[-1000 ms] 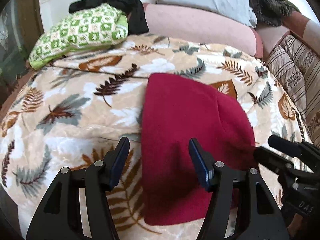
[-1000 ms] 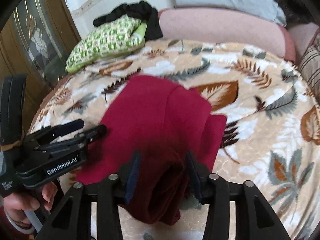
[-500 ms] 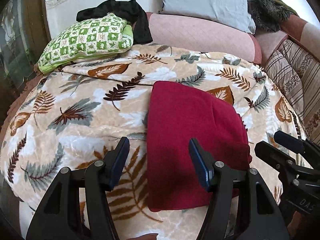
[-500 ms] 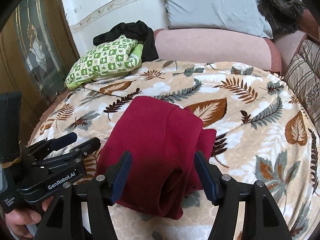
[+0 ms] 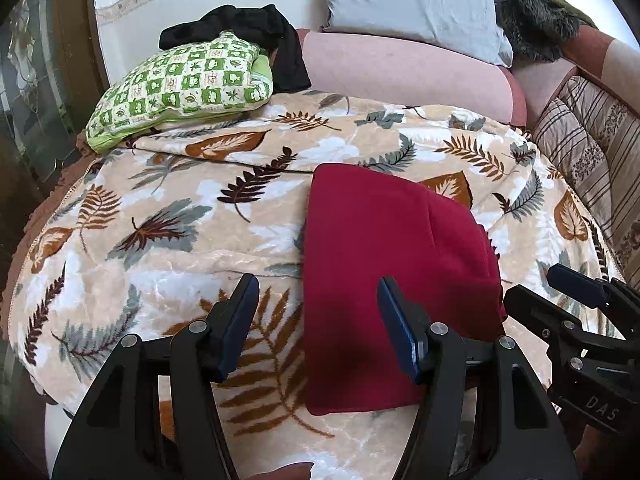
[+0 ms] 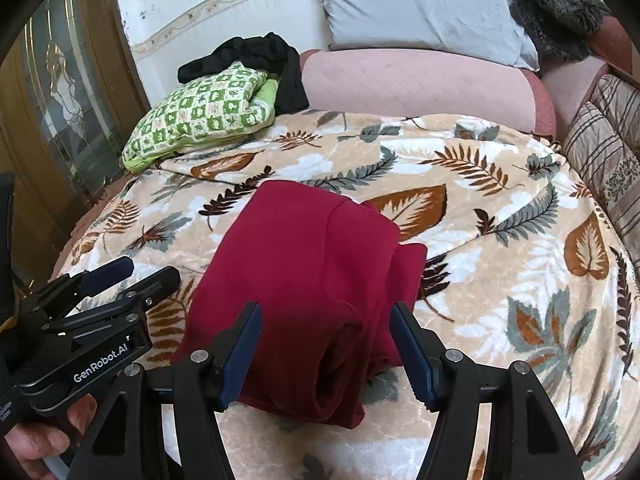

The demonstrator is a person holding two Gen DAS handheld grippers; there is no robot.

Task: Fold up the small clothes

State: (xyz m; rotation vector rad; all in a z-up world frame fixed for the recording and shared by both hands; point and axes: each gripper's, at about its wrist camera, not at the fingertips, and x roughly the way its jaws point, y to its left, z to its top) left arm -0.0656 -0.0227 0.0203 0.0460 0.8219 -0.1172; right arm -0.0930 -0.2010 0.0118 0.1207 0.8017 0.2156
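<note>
A dark red garment [image 5: 384, 264] lies folded into a compact stack on the leaf-print blanket [image 5: 168, 240]; it also shows in the right wrist view [image 6: 304, 272], with its thick folded edge toward the camera. My left gripper [image 5: 316, 320] is open and empty, hovering above the garment's near left edge. My right gripper [image 6: 326, 340] is open and empty, just above the garment's near end. Each gripper shows in the other's view: the right one [image 5: 560, 292] at the right edge, the left one [image 6: 120, 276] at the left edge.
A green checked pillow [image 5: 184, 88] with a black garment [image 5: 256, 36] behind it lies at the back left. A pink bolster [image 5: 404, 68] and grey pillow [image 5: 412, 4] line the back. Striped cushions [image 5: 588, 148] stand at the right. A glass-panelled wooden door [image 6: 60, 92] stands at the left.
My right gripper has let go of the red garment, opened and pulled back and up. Both grippers have drawn away from the garment, which now lies still on the blanket.
</note>
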